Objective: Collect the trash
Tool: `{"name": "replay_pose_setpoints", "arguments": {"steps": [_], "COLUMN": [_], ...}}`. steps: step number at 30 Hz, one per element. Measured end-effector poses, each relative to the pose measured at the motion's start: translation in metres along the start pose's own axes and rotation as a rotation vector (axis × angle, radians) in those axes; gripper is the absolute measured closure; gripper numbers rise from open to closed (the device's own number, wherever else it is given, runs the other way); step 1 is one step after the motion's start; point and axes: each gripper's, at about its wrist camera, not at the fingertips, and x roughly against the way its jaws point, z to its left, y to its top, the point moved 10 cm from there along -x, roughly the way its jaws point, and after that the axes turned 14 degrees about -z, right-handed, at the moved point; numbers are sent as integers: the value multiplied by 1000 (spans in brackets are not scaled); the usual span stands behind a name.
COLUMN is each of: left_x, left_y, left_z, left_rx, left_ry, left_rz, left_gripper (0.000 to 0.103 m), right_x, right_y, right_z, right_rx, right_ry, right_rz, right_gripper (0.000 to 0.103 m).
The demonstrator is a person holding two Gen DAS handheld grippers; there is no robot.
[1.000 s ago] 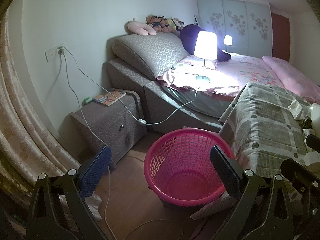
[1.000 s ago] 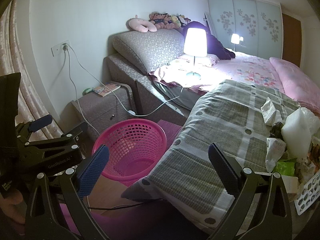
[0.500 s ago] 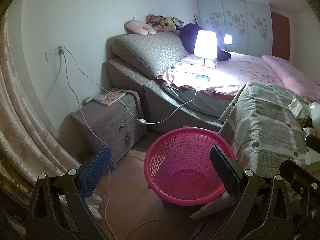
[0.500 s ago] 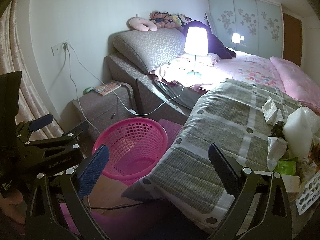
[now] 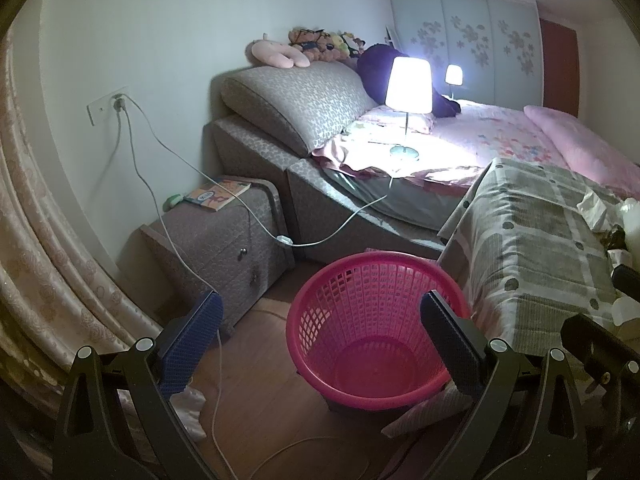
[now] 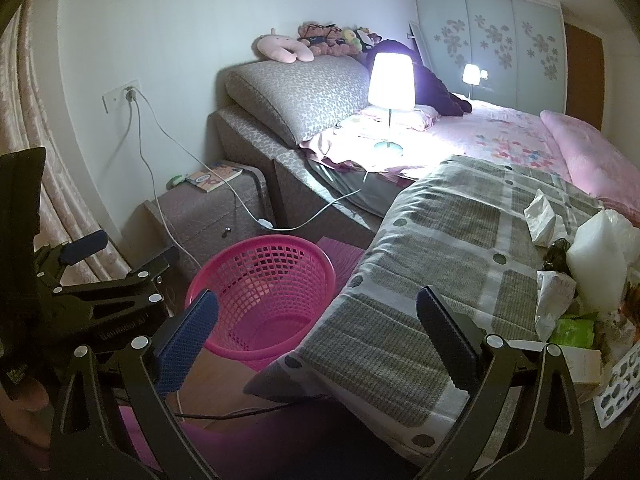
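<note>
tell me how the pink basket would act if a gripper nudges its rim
The pink basket looks like thin lattice plastic and seems empty, so it is probably light and would likely slide on the wood floor. It narrows toward its base, so a high push may tip it. The rim would probably flex somewhat.

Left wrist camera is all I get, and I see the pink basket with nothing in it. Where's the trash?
Observer: Heaped on the checked blanket, right of the pink basket. A big white plastic bag tops the pile.
Operator: Is there anything green?
Observer: Yes, a green packet lies low in the pile, below the bag.
Operator: Is my other gripper holding something?
Observer: No. The right gripper has its jaws wide open with nothing between them, over the blanket's near edge.
</note>
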Motion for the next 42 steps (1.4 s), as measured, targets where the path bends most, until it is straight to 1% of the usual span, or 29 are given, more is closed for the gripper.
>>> {"name": "replay_pose_setpoints", "arguments": {"steps": [5,8,11,15,21,24,25,27,30,33,34,36,39,42], "left_x": [0,1,0,4,17,25,30,32,40,46,50,54,62,68], "left_y": [-2,-5,-4,-11,-18,-19,-20,-18,-15,-11,-11,-12,-15,-18], "left_z": [-1,-4,-16,-36,-91,-126,-140,-160,-197,-227,-241,-258,-290,-307], "left_rx": [-3,-11,-22,-56,-163,-230,-249,-269,-308,-338,-355,-371,-382,-390], "left_ry": [-2,-17,-56,-118,-275,-367,-408,-460,-557,-637,-686,-735,-843,-918], "left_rz": [2,5,21,42,57,47,43,34,8,-21,-31,-33,-17,-1], "left_gripper": [8,8,8,8,8,8,8,8,8,8,8,8,8,8], "right_x": [0,3,8,23,54,68,73,84,101,116,121,132,145,155], "right_y": [0,5,11,21,16,8,5,0,-7,-11,-13,-16,-22,-26], "right_z": [0,-4,-16,-49,-113,-143,-151,-176,-201,-228,-237,-253,-271,-284], "right_rx": [-2,-13,-34,-93,-169,-193,-202,-215,-229,-254,-261,-277,-298,-312], "right_ry": [0,-4,-23,-80,-205,-267,-287,-325,-386,-434,-448,-480,-521,-551], "right_rz": [-8,-23,-41,-66,-79,-76,-76,-83,-90,-100,-103,-108,-110,-109], "right_gripper": [7,7,7,7,7,7,7,7,7,7,7,7,7,7]}}
